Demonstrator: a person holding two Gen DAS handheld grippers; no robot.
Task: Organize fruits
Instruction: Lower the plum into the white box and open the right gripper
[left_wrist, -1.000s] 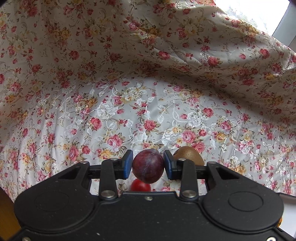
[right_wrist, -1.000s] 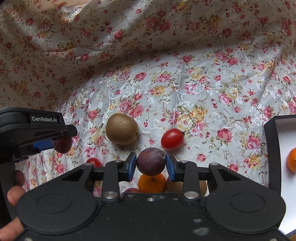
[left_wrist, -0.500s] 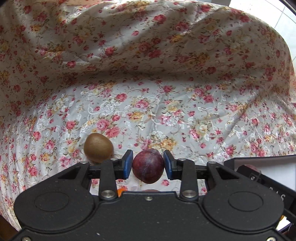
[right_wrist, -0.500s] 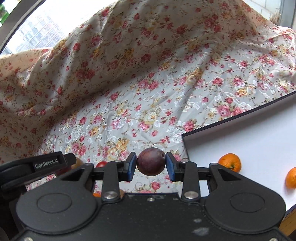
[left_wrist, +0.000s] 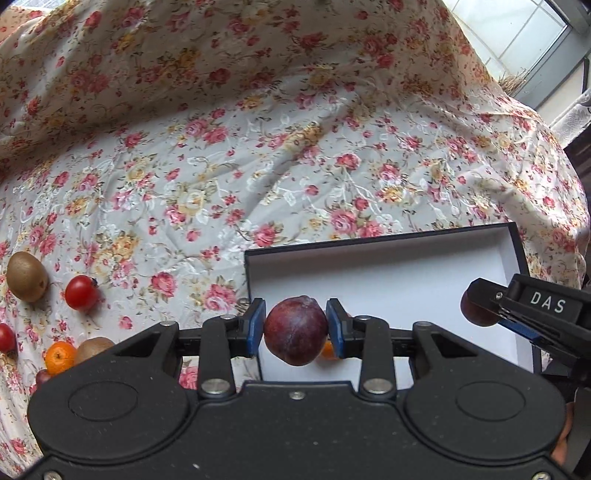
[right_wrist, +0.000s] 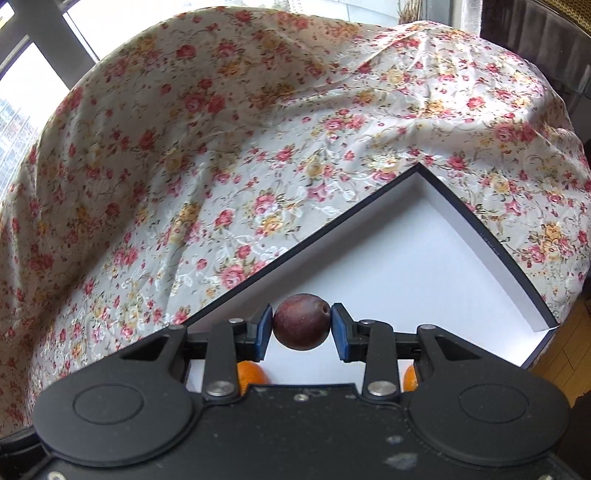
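Each gripper, left (left_wrist: 295, 329) and right (right_wrist: 301, 323), is clamped on a plum (left_wrist: 295, 329), (right_wrist: 301, 321), both at lower centre over the box (left_wrist: 388, 273). I would lower them near the white floor before releasing, away from the oranges (right_wrist: 251, 373).

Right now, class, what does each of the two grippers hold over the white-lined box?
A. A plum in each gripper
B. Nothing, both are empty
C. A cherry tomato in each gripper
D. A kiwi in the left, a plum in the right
A: the left gripper pinches a dark red plum between its blue pads, and the right gripper pinches another plum, both above the box.
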